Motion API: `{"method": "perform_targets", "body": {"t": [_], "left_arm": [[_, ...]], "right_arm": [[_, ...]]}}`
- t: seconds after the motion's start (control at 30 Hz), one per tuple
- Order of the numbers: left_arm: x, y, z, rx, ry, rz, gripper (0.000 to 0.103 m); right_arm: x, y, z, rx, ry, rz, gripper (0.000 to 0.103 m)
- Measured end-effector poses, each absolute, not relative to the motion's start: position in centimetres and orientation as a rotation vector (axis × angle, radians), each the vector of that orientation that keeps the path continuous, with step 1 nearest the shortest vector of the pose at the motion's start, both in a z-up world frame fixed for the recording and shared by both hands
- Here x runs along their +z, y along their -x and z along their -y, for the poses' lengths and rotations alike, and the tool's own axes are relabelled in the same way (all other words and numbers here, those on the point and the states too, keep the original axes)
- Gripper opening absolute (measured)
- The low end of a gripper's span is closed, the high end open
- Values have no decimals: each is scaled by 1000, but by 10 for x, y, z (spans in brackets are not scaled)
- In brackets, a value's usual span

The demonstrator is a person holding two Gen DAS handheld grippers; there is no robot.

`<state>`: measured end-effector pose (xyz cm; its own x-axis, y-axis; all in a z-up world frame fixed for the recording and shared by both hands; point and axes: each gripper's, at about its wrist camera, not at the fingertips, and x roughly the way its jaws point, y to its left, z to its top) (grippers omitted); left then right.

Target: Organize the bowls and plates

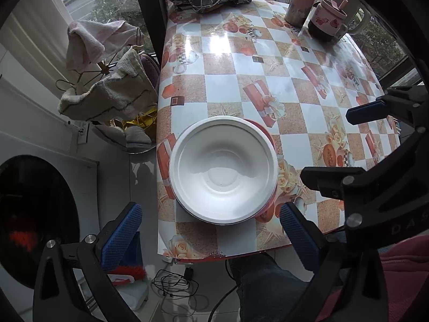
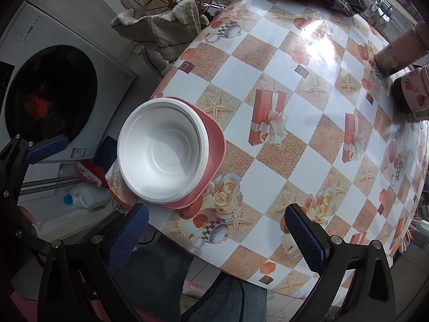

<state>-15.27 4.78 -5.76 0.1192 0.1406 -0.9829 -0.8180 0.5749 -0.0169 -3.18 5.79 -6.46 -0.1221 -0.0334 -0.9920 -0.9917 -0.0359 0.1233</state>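
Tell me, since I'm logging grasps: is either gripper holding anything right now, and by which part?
Nothing is held. The left gripper and right gripper are both open and empty, and the white bowls sit untouched on the red plate.

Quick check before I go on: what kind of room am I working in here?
Probably a home laundry or utility corner by a window: a front-loading washing machine beside the table, towels drying on a rack, and mugs on the patterned tablecloth.
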Motion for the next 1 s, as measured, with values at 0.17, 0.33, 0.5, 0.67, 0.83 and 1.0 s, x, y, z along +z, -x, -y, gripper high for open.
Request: {"method": "perform_targets", "body": {"t": [0.17, 0.33, 0.5, 0.67, 0.83, 1.0], "left_arm": [[-55, 151, -49, 794, 651, -1275, 103], [-49, 147, -47, 800, 601, -1287, 103], [-48, 148, -46, 807, 591, -1292, 103], [-46, 150, -44, 821, 596, -1288, 103], [-47, 150, -43, 824, 603, -1294, 103], [-45, 154, -41, 809, 622, -1255, 103]], "right_arm": [[-59, 34, -61, 1344, 1201, -1282, 102], [-54, 32, -64, 1363, 1175, -1274, 102], [-53, 34, -64, 1378, 1169, -1273, 102], [-52, 34, -62, 1388, 1168, -1270, 102], [-51, 36, -61, 1395, 1169, -1267, 102], [-52, 36, -60, 1404, 1162, -1276, 102]]}}
